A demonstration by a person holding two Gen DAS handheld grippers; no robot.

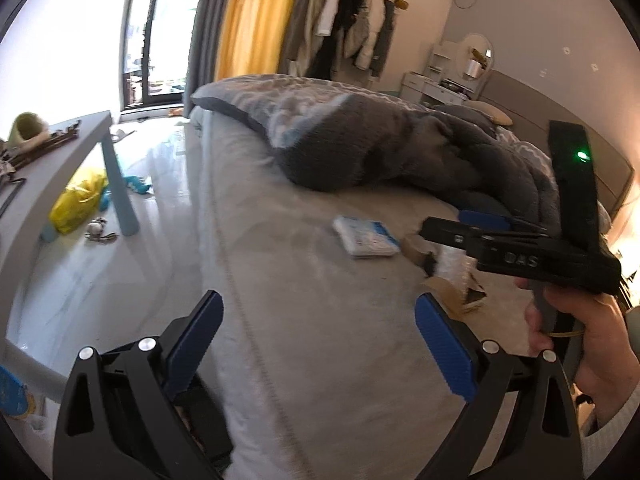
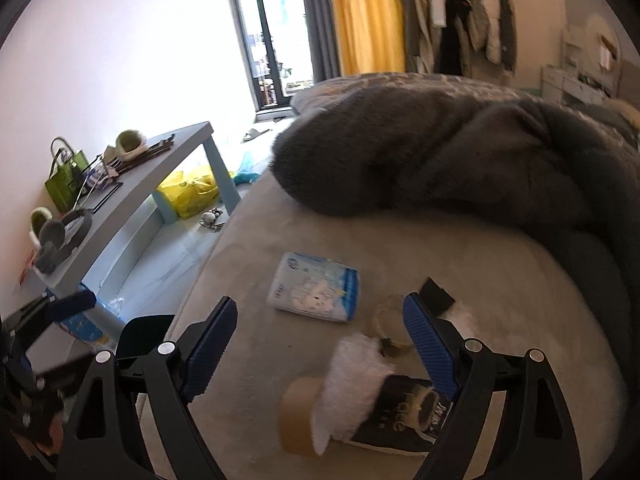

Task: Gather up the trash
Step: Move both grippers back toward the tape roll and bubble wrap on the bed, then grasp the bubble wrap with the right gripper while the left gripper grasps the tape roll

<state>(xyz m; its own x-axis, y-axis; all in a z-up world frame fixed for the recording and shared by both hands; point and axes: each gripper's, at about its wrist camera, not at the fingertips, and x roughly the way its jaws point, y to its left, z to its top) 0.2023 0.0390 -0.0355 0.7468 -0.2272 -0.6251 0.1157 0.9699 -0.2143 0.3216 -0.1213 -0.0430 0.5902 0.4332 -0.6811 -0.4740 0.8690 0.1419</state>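
**Trash on the bed, both claws wide**

The left gripper [image 1: 320, 344] hangs over the edge of the bed [image 1: 320, 280]. Its two blue pads stand far apart and nothing is between them.

The right gripper [image 2: 324, 344] is over the bed too. Its blue pads are wide apart. Bits of trash lie under and between them, but the pads do not press on any of it. A hand [image 1: 588, 340] holds this gripper by its handle.

The trash sits in a small bunch on the grey sheet. There is a white and blue tissue pack [image 2: 314, 286], lying flat and by itself. Near it is a brown roll of tape [image 2: 298, 416]. A fluffy white scrap [image 2: 348, 376] lies partly on the roll and partly on a flat black packet [image 2: 404, 412] with pale letters. A thin pale ring [image 2: 390, 330] sits just behind them, near the right pad. A small black piece [image 2: 436, 294] lies behind that pad.

A big dark grey blanket [image 2: 440, 160] is piled up farther back on the bed.

Beside the bed stands a low blue-grey table [image 2: 160, 168]. On it stands a green bag [image 2: 64, 184]; what is inside cannot be made out. Grey earmuffs [image 2: 60, 240] lie on the table too. Under the table, on the floor, is a yellow plastic bag [image 2: 192, 194], crumpled up, and I cannot see what is inside it.
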